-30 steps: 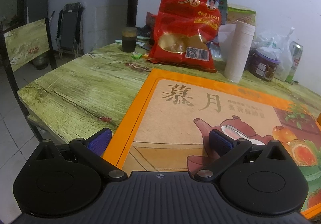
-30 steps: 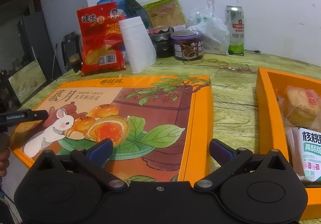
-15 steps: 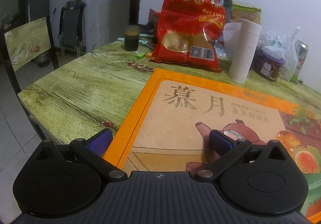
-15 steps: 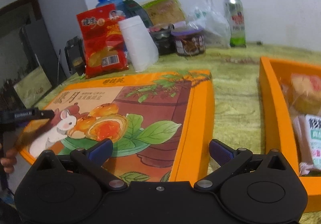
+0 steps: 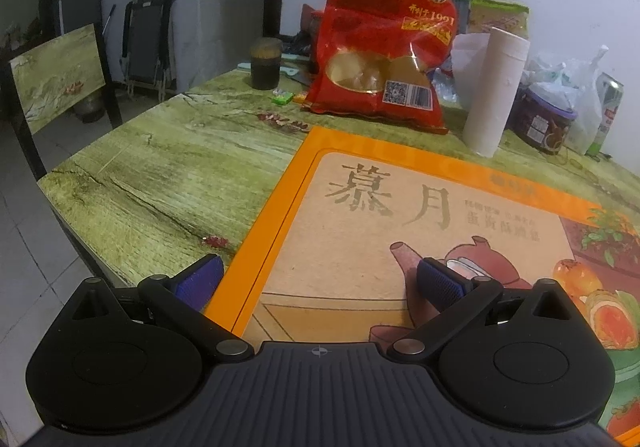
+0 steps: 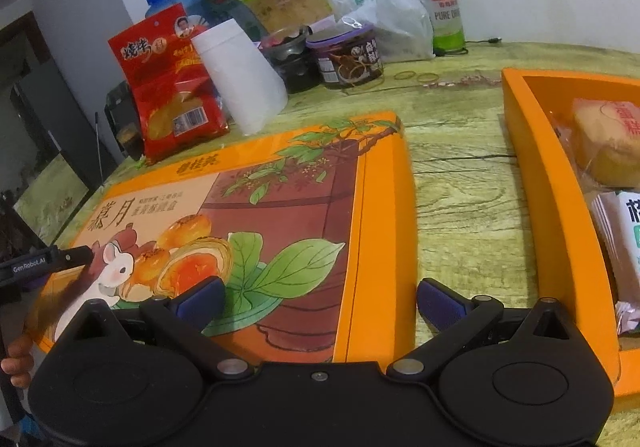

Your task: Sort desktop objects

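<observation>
1. Both tongs, left (image 5: 320,279) and right (image 6: 318,299), gape empty over the box lid (image 6: 248,215).
2. Lid lies flat on the table (image 6: 452,175); open box (image 6: 560,231) at three o'clock.
3. Likely step: gripping the lid's edges to cover the box.

Left wrist view: low over near-left corner of orange box lid (image 5: 400,231), facing the wall along the desk (image 5: 168,167). Right wrist view: low at lid's near-right edge (image 6: 256,215), facing same wall, open orange box (image 6: 560,215) to right. Shared: lid, red snack bag (image 5: 384,39) (image 6: 172,83), paper roll (image 5: 494,91) (image 6: 240,75).
</observation>
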